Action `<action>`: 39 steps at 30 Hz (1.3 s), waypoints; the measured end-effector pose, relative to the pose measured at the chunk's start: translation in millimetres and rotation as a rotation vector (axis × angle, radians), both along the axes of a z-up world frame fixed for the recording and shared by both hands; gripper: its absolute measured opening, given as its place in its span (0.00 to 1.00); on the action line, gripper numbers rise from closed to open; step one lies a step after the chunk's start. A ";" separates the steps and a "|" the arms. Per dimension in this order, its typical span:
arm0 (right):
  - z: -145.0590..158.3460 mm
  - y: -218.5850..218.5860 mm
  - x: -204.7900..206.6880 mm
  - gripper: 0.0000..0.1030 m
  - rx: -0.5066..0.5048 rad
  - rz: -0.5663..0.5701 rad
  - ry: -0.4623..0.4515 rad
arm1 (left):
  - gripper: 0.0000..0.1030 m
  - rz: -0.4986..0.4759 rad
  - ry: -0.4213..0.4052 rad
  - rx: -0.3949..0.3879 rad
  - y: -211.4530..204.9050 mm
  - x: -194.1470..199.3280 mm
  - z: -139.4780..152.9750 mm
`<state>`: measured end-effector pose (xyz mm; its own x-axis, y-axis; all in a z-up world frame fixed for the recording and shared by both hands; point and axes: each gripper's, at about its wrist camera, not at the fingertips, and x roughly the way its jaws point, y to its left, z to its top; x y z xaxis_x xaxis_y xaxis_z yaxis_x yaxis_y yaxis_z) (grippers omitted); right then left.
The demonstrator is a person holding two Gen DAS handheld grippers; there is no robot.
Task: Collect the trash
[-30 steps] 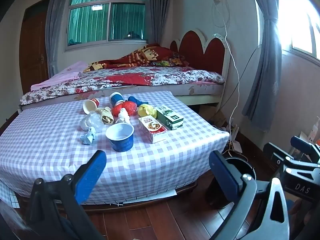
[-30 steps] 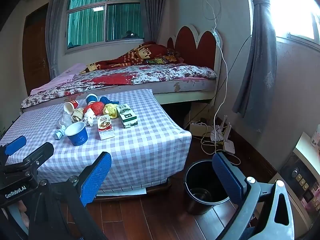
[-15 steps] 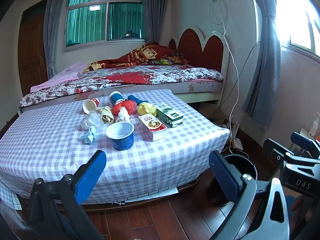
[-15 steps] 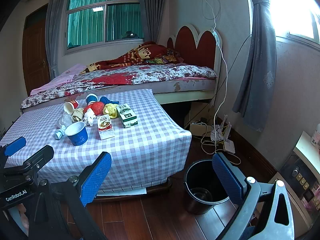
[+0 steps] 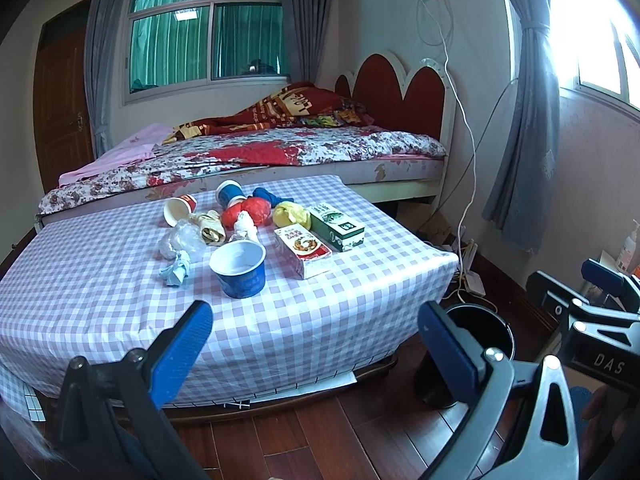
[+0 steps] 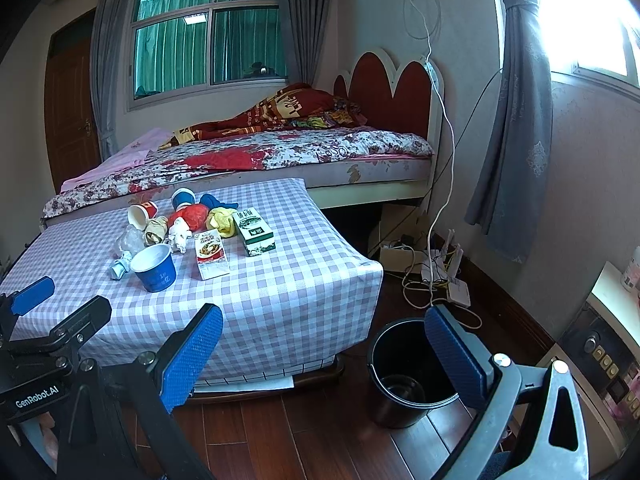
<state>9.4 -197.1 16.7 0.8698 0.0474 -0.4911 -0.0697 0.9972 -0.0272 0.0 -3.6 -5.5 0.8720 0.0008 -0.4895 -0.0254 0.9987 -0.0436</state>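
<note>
The trash lies in a loose cluster on the gingham-covered bench, toward its far half: a blue paper bowl stands upright nearest the front, with a crumpled pale-blue wrapper and a clear plastic wad to its left, a red-and-white food carton and a green-and-white carton lying side by side to its right, and behind them a tipped red-rimmed paper cup, a blue cup, a red plastic bag and a yellow wad. Compared with a second ago almost nothing on the bench has shifted; every piece sits where it did, and the only change is a slight drift of both views, the left one easing a little closer and higher over the cloth. That suggests the work is at its very start, with the approach only beginning and no item yet picked. The left tool is spread wide and holds nothing, well short of the bowl; the right tool is likewise spread and empty, hanging over the floor with the black bucket showing between its fingers. The bucket stands on the wooden floor just off the bench's right corner and looks like the likely drop point. Beyond the bench is the bed.
</note>
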 end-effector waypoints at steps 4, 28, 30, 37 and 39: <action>0.3 -1.0 0.1 0.99 0.001 -0.002 0.000 | 0.99 0.000 0.000 0.002 0.1 -0.3 -0.1; 0.3 -1.8 0.2 0.99 0.002 -0.002 0.000 | 0.99 -0.003 -0.001 0.002 -2.8 0.3 1.1; 0.4 -1.8 -0.5 0.99 0.002 -0.002 -0.001 | 0.99 -0.003 -0.001 0.003 -3.1 0.2 1.1; 0.4 -1.4 0.2 0.99 -0.002 -0.003 0.000 | 0.99 -0.005 -0.001 0.004 -3.5 0.0 1.6; 0.3 -1.6 -0.2 0.99 -0.002 -0.003 -0.001 | 0.99 -0.005 0.000 0.004 -3.2 -0.5 1.5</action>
<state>9.1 -198.7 17.0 0.8704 0.0441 -0.4904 -0.0670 0.9973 -0.0291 -0.6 -6.8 -4.0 0.8721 -0.0011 -0.4893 -0.0208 0.9990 -0.0393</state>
